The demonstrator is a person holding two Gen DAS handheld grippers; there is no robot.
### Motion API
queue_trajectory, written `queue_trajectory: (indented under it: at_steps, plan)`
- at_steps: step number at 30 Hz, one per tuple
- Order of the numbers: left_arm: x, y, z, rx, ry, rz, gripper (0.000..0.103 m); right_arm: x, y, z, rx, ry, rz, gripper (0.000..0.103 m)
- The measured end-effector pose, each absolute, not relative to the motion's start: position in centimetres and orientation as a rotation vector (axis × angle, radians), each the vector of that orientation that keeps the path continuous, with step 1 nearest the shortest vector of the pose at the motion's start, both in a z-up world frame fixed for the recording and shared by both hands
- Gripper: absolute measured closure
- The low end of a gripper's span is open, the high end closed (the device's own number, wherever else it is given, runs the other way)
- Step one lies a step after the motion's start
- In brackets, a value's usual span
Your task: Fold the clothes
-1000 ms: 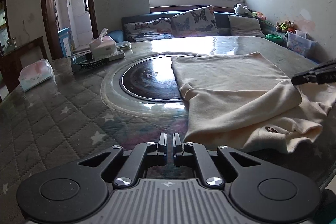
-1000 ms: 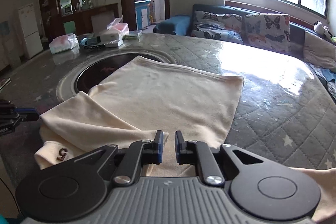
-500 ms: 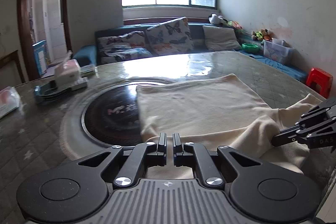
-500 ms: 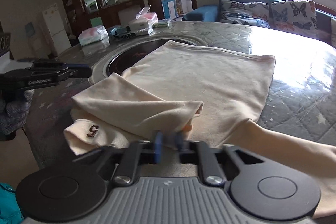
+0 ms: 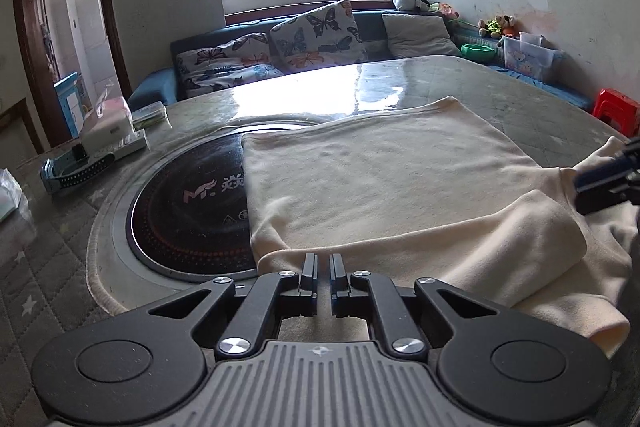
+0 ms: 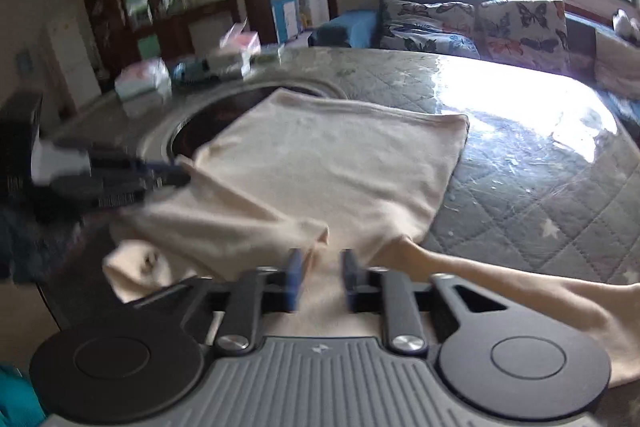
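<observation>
1. Left gripper (image 5: 319, 269) pressed together at the near folded edge of the cream garment (image 5: 384, 187); whether cloth is pinched, cannot tell
2. Right gripper (image 6: 320, 277) opening, fingers apart over the garment's near edge, pads clear of the cloth
3. Cream garment spread flat on the quilted table (image 6: 540, 167), one sleeve folded over the body, other sleeve (image 6: 520, 291) trailing to the right
4. Partly covering the round black cooktop (image 5: 188, 211) set in the table
5. Tissue box (image 5: 108, 123) further off, butterfly cushions (image 5: 316, 35) on the sofa beyond
</observation>
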State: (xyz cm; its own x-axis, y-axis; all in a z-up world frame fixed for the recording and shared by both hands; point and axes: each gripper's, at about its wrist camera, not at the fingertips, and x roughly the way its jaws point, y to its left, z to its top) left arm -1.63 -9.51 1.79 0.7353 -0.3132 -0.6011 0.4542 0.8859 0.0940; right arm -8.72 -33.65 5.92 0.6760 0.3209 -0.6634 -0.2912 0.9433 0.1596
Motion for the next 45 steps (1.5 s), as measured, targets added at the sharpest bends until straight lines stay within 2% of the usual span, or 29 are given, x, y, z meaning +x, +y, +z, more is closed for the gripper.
queue_trajectory:
  at_steps: [3, 5, 6, 7, 8, 11, 13, 14, 17, 25, 27, 32, 35, 37, 44, 45]
  plan:
    - [-1.7, -9.7, 2.0, 0.279, 0.584, -0.419, 0.093, -6.6, -33.4, 5.0, 0.111, 0.754, 0.338, 0.071]
    - [-1.6, -9.7, 2.1, 0.291, 0.569, -0.406, 0.078, -5.7, -33.2, 4.4, 0.141, 0.778, 0.342, 0.072]
    - [-1.4, -9.6, 2.1, 0.29, 0.566, -0.4, 0.072, -5.4, -33.1, 4.1, 0.14, 0.786, 0.344, 0.074]
    - [-1.1, -9.4, 2.1, 0.285, 0.57, -0.398, 0.072, -5.1, -32.9, 3.7, 0.133, 0.796, 0.345, 0.078]
    - [-0.9, -9.4, 2.0, 0.284, 0.577, -0.401, 0.072, -5.0, -32.7, 3.5, 0.124, 0.797, 0.344, 0.086]
    - [-0.3, -9.4, 1.6, 0.292, 0.596, -0.411, 0.075, -5.1, -32.1, 3.8, 0.081, 0.773, 0.335, 0.094]
    - [-0.3, -9.6, 1.5, 0.307, 0.582, -0.384, 0.096, -5.3, -31.8, 4.6, 0.055, 0.732, 0.326, 0.098]
    - [-0.2, -9.5, 1.5, 0.303, 0.575, -0.369, 0.098, -5.3, -31.7, 5.0, 0.054, 0.718, 0.327, 0.098]
    - [-0.1, -9.3, 1.6, 0.286, 0.553, -0.315, 0.103, -4.9, -31.6, 4.9, 0.026, 0.717, 0.292, 0.098]
    - [-0.7, -9.0, 2.6, 0.267, 0.538, -0.38, 0.1, -5.6, -32.0, 5.2, 0.038, 0.703, 0.315, 0.089]
    - [-1.2, -9.7, 2.7, 0.298, 0.53, -0.453, 0.095, -5.3, -32.1, 5.0, 0.051, 0.716, 0.323, 0.071]
    - [-1.1, -11.8, 1.8, 0.385, 0.532, -0.537, 0.092, -4.3, -32.2, 3.8, 0.097, 0.769, 0.341, 0.072]
    - [-0.7, -12.4, 1.5, 0.423, 0.542, -0.583, 0.082, -4.3, -31.8, 3.5, 0.091, 0.781, 0.358, 0.073]
    - [-0.8, -12.6, 1.5, 0.442, 0.531, -0.614, 0.071, -4.3, -31.9, 3.4, 0.095, 0.779, 0.358, 0.073]
    - [-0.7, -12.8, 0.9, 0.482, 0.54, -0.673, 0.073, -4.2, -32.2, 3.3, 0.103, 0.782, 0.363, 0.073]
    - [-0.6, -12.9, 0.9, 0.479, 0.543, -0.684, 0.087, -4.2, -32.1, 3.3, 0.103, 0.781, 0.365, 0.073]
